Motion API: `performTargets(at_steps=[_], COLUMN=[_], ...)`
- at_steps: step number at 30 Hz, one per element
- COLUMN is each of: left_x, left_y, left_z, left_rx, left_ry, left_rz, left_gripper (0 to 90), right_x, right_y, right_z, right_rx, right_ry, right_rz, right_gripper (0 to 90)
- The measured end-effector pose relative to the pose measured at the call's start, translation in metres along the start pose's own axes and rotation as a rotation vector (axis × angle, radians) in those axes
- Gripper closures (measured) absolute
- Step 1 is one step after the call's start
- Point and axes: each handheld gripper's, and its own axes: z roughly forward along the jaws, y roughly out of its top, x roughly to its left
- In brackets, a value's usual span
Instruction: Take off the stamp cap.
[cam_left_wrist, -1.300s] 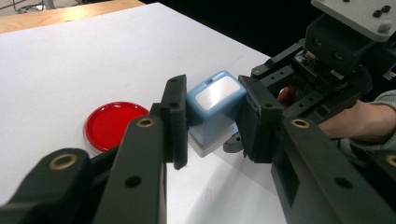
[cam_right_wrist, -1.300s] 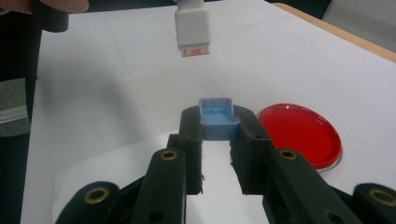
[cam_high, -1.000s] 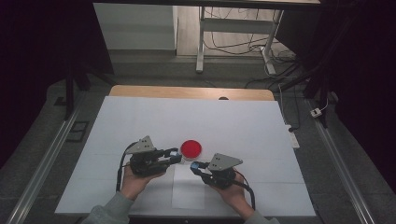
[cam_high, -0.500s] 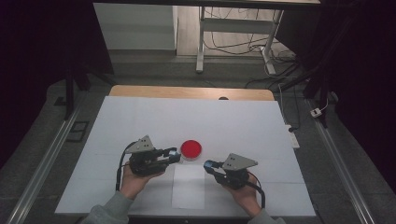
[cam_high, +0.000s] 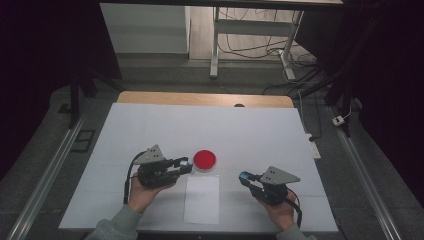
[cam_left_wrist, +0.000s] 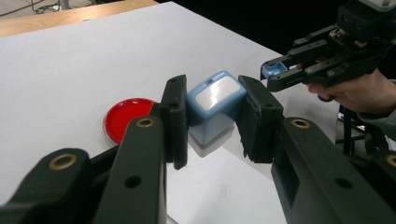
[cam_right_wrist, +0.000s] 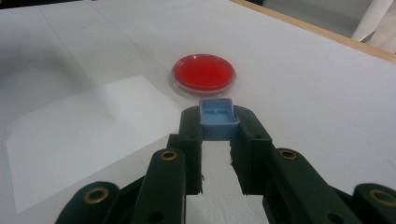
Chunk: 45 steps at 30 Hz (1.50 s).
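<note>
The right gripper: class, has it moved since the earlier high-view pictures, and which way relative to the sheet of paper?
Yes. The right gripper, shut on a blue cap, has slid rightward off the sheet of paper onto the white table cover.

A wooden table (cam_high: 150, 97), its bare edge showing at the far side, is covered by a large white sheet (cam_high: 150, 130), on which lie a round red ink pad (cam_high: 204, 160) and, just beside it, a smaller white paper (cam_high: 202, 199).

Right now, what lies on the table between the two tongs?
In the high view, a white paper sheet lies between the left tongs and right tongs; the round red ink pad sits just beyond it.
</note>
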Motion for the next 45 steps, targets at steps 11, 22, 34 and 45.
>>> performTargets(at_steps=[11, 22, 34, 45], left_x=[0.001, 0.004, 0.009, 0.018], left_y=[0.0, 0.004, 0.009, 0.01], left_z=[0.0, 0.005, 0.013, 0.02], left_rx=[-0.001, -0.009, -0.005, 0.005], left_ry=[0.013, 0.013, 0.022, 0.031], left_rz=[0.002, -0.005, -0.006, -0.016], left_gripper=[65.3, 65.3, 65.4, 65.3], right_x=[-0.011, -0.017, -0.016, -0.016], right_y=[-0.01, -0.013, -0.013, -0.013], right_z=[-0.019, -0.021, -0.017, -0.016], right_rx=[-0.004, -0.001, -0.005, 0.005], right_ry=[-0.044, -0.056, -0.049, -0.048], right_rz=[0.03, 0.042, 0.044, 0.04], right_gripper=[73.9, 73.9, 73.9, 73.8])
